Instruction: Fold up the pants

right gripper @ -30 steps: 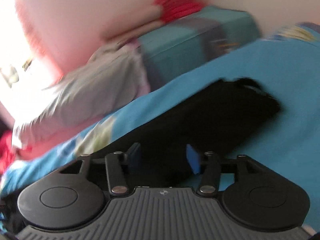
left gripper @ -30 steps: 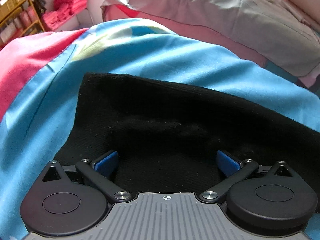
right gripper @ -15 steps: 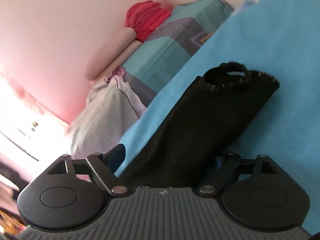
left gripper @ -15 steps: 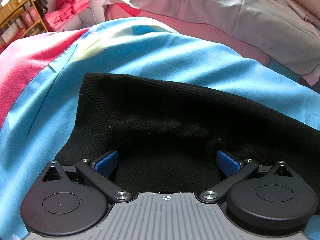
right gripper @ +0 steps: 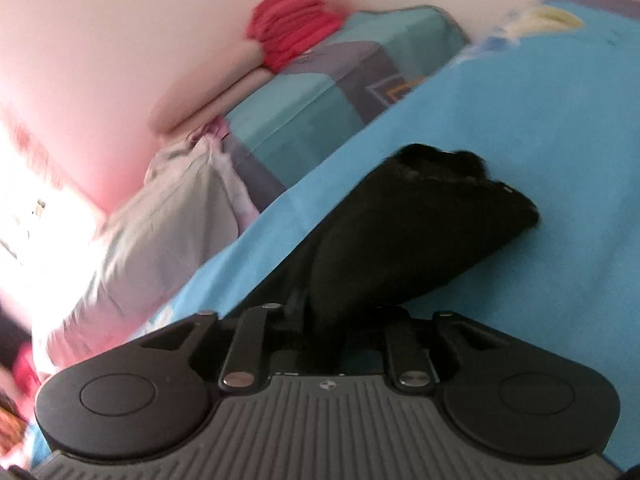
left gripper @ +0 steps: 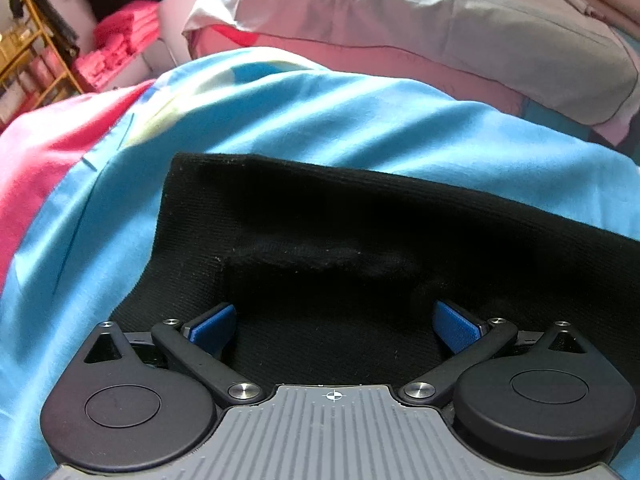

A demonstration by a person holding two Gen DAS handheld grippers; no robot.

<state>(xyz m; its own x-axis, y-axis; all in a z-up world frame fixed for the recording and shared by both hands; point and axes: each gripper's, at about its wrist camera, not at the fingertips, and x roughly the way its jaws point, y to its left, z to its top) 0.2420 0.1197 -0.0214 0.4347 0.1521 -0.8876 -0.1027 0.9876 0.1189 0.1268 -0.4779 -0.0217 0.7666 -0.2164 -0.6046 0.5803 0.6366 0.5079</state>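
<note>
Black pants (left gripper: pixel 360 232) lie on the blue bedspread (left gripper: pixel 320 112), spread flat across its near part in the left wrist view; one straight hem edge runs from a squared corner on the left off toward the right edge of the bed, a lumpy ridge of bunched knit across the middle of the cloth.

Left gripper (left gripper: pixel 334 320) tilted steeply down over the pants; its blue pads (left gripper: pixel 212 324) stand wide apart, black cloth beneath and between them but neither pad pressing on it; jaws apart, nothing clamped.

Right gripper (right gripper: pixel 324 332): jaws have just been closing, and now stand close together with a fold of the pants (right gripper: pixel 400 240) rising from between them; the pads themselves are hidden by the dark cloth, so the pinch looks made, though contact cannot be seen directly. From this grip the cloth stretches away as a raised band to a bunched, rounded end resting on the bedspread (right gripper: pixel 540 120); the view is a little blurred.

Surroundings: a grey pillow (left gripper: pixel 460 20) along the far edge of the bed, pink sheet showing under it; a pink-red panel of cover at the left side of the bed; folded red towels (left gripper: pixel 120 40) on a surface beyond the far-left corner, gold shelving (left gripper: pixel 28 60) next to them. In the right wrist view, a teal and grey cushion (right gripper: pixel 320 80) with a red bundle (right gripper: pixel 292 36) on top against a pale pink wall.
</note>
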